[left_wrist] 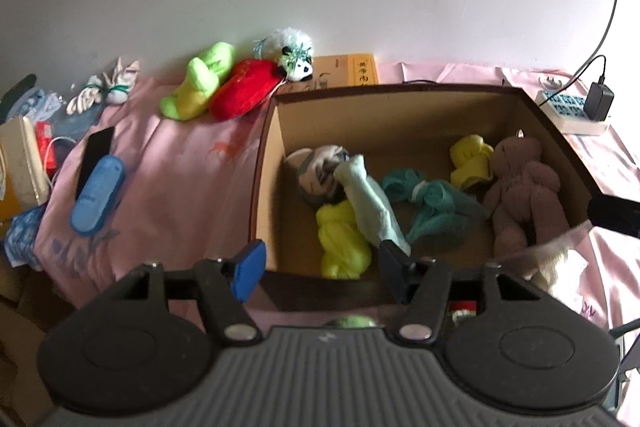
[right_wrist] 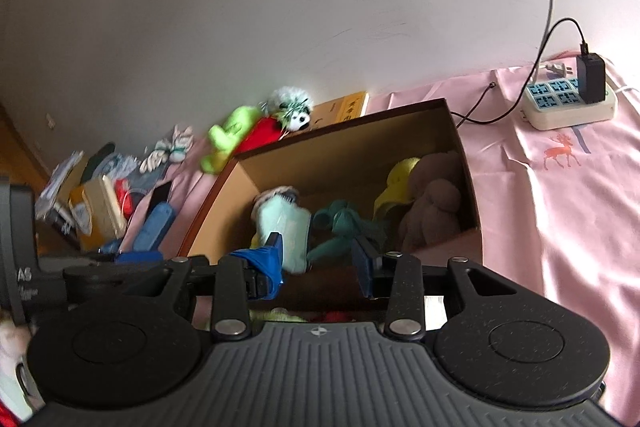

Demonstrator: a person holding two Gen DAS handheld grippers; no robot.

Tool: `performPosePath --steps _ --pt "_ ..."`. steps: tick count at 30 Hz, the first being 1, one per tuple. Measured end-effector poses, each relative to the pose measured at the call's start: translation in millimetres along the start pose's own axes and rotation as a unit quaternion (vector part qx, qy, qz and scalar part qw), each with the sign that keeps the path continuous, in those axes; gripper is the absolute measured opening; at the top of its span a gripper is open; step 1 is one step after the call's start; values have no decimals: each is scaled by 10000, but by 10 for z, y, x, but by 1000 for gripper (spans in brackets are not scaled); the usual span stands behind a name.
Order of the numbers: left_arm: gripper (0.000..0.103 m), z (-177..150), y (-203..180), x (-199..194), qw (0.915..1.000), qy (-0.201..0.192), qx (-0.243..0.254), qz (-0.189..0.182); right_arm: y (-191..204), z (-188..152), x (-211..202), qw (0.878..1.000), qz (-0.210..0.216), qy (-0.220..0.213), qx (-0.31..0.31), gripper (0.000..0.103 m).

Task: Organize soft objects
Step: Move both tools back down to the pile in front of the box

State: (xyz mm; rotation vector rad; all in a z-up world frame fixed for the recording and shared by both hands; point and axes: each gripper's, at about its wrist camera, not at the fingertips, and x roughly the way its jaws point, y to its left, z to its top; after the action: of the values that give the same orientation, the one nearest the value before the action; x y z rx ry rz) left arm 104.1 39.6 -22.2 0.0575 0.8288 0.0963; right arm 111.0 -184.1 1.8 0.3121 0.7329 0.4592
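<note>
A brown cardboard box (left_wrist: 400,107) stands on the pink sheet and holds a brown teddy bear (left_wrist: 520,195), yellow cloths (left_wrist: 340,239), a teal cloth (left_wrist: 432,203), a pale mint cloth (left_wrist: 372,203) and a grey-white bundle (left_wrist: 316,171). The box also shows in the right wrist view (right_wrist: 340,151). My left gripper (left_wrist: 320,267) is open and empty over the box's near rim. My right gripper (right_wrist: 320,259) is open and empty at the near rim, close to the mint cloth (right_wrist: 288,227). A green-yellow plush (left_wrist: 200,83), a red plush (left_wrist: 244,91) and a white panda plush (left_wrist: 292,55) lie behind the box.
A blue case (left_wrist: 96,195), a black phone (left_wrist: 96,155), a tied white cloth (left_wrist: 104,91) and clutter lie at the left. A book (left_wrist: 348,71) leans behind the box. A power strip with charger (right_wrist: 568,103) sits at the right, with its cable (right_wrist: 488,107) trailing left.
</note>
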Motion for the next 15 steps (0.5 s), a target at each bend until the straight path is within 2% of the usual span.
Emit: performPosePath --steps 15 --pt "62 -335 -152 -305 9989 162 -84 424 88 -342 -329 9979 291 253 -526 21"
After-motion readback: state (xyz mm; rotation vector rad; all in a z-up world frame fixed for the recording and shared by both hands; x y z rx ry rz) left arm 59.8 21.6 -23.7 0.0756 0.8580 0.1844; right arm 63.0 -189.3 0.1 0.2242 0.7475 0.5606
